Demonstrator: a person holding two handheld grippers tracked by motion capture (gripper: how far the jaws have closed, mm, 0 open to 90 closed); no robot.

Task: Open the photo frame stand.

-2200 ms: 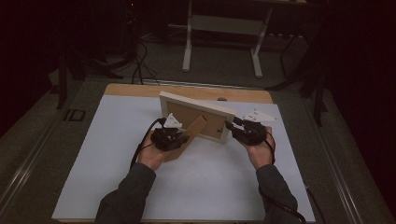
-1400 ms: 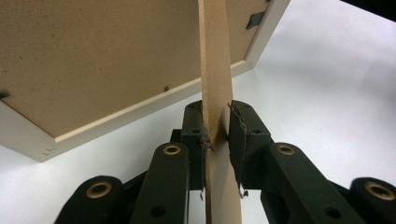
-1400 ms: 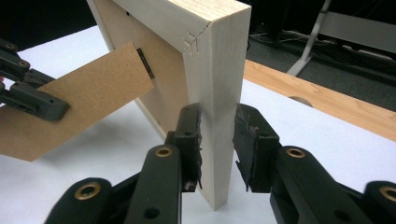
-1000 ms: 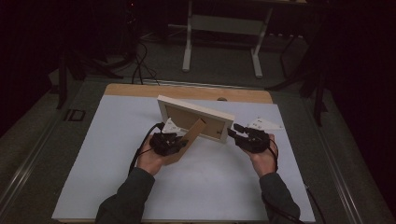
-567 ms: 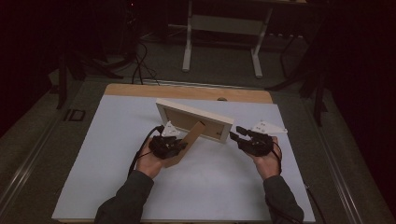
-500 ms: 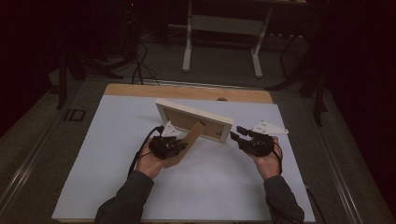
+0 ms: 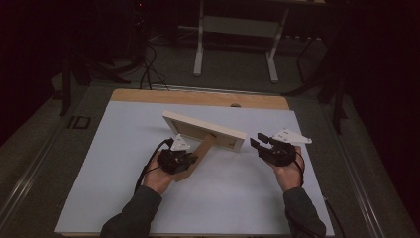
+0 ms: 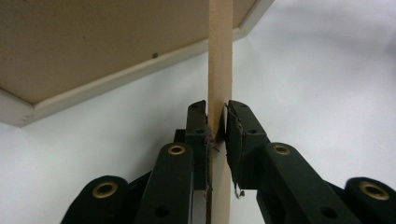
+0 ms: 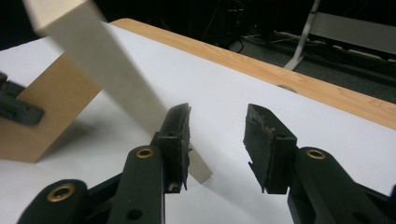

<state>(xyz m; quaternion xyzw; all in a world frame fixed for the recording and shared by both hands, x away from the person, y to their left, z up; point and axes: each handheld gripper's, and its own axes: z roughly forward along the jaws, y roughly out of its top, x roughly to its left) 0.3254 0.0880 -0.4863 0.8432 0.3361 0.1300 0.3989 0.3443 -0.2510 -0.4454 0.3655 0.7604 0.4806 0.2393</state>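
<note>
The left gripper (image 8: pixel 215 122) clamps the stand leg (image 8: pixel 219 56) of the picture frame (image 7: pixel 204 130), the right gripper (image 9: pixel 217 140) gapes just off its corner, so the frame seems propped on the white table (image 7: pixel 247 198), with only the leg's release left

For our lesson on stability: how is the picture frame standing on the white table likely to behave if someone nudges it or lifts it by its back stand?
The picture frame looks stiff: its edges stay straight. It leans on one narrow stand, so a sideways nudge would probably tip it. The left gripper pinches that thin stand alone; lifted so, the frame may swing or strain the joint. It probably slides easily on the smooth table.
</note>
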